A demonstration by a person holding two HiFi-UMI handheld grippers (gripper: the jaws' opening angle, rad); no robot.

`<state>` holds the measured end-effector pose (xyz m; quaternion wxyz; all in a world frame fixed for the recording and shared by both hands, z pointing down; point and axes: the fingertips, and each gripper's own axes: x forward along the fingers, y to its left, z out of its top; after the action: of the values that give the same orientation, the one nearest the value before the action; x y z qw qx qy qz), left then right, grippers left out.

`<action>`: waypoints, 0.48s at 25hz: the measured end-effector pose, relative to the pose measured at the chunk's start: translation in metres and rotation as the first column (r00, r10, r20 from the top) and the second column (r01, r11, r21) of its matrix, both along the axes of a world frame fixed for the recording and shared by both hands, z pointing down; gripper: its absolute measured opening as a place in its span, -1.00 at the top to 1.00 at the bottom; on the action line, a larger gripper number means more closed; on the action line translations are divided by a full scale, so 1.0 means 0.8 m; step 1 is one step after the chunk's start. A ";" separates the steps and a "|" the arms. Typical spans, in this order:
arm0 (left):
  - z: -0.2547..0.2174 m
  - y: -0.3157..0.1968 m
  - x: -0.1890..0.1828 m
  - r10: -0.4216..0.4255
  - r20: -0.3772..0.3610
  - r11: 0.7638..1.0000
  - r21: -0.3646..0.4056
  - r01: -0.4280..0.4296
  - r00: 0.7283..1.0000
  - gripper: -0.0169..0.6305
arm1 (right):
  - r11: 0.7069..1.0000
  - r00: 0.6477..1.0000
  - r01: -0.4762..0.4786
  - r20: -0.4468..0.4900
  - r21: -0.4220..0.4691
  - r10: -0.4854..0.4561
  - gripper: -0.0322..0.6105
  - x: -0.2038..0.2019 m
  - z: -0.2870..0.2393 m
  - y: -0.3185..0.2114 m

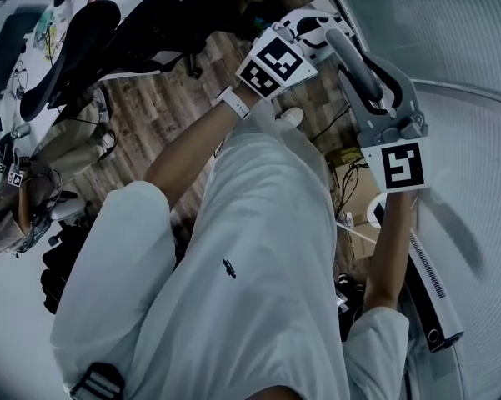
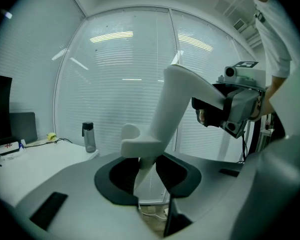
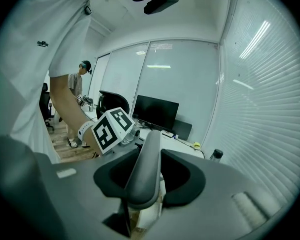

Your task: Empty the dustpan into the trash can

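Observation:
My left gripper (image 2: 149, 171) is shut on a white handle (image 2: 182, 101) that rises up and to the right between its black pads and has a hooked end beside them. A thick grey handle (image 3: 146, 166) runs straight away between the pads of my right gripper (image 3: 146, 184), which is shut on it. From the head view this grey handle (image 1: 356, 63) reaches from the right marker cube (image 1: 402, 166) up toward the left marker cube (image 1: 276, 62). Both grippers are held close together at chest height. I cannot make out a dustpan blade or a trash can.
Blinds cover the curved window (image 2: 120, 74) ahead. A desk (image 2: 35, 156) carries a water bottle (image 2: 89, 136) and a monitor (image 3: 157, 113). Black office chairs (image 1: 75, 36) stand on the wooden floor (image 1: 162, 107). A cardboard box (image 1: 360, 192) with cables lies below. Another person (image 3: 76, 91) stands far off.

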<state>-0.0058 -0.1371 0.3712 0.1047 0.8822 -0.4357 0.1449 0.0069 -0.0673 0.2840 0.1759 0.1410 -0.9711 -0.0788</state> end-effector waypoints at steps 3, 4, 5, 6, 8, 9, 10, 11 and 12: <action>0.015 0.000 0.016 0.021 0.001 0.999 -0.025 -0.021 1.000 0.60 | 0.999 0.999 -0.037 0.006 -0.024 0.037 0.46 0.014 0.013 -0.002; 0.020 0.000 0.021 0.029 0.000 0.999 -0.033 -0.029 1.000 0.60 | 0.998 0.999 -0.047 0.008 -0.029 0.047 0.46 0.019 0.017 -0.003; 0.026 0.000 0.026 0.037 0.001 0.998 -0.041 -0.037 0.999 0.60 | 0.998 0.998 -0.056 0.007 -0.035 0.056 0.46 0.023 0.022 -0.003; 0.032 0.000 0.030 0.046 0.004 0.998 -0.049 -0.045 0.999 0.60 | 0.997 0.998 -0.064 0.007 -0.043 0.064 0.46 0.027 0.028 -0.005; 0.044 0.000 0.037 0.062 0.009 0.996 -0.064 -0.062 0.998 0.60 | 0.995 0.997 -0.081 0.008 -0.061 0.082 0.46 0.033 0.038 -0.007; 0.050 0.001 0.041 0.069 0.011 0.995 -0.072 -0.069 0.998 0.60 | 0.994 0.996 -0.088 0.008 -0.069 0.089 0.46 0.036 0.043 -0.007; 0.056 0.001 0.044 0.075 0.012 0.994 -0.080 -0.074 0.997 0.60 | 0.993 0.996 -0.093 0.008 -0.075 0.094 0.46 0.038 0.048 -0.008; 0.062 0.002 0.046 0.080 0.012 0.993 -0.087 -0.079 0.997 0.60 | 0.992 0.995 -0.099 0.008 -0.081 0.100 0.46 0.040 0.053 -0.008; 0.068 0.002 0.048 0.084 0.013 0.992 -0.095 -0.083 0.996 0.60 | 0.990 0.994 -0.105 0.007 -0.089 0.106 0.46 0.042 0.059 -0.009</action>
<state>0.0330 -0.1356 0.4258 0.1366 0.8924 -0.3918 0.1770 0.0405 -0.0745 0.3314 0.1802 0.1847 -0.9658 -0.0255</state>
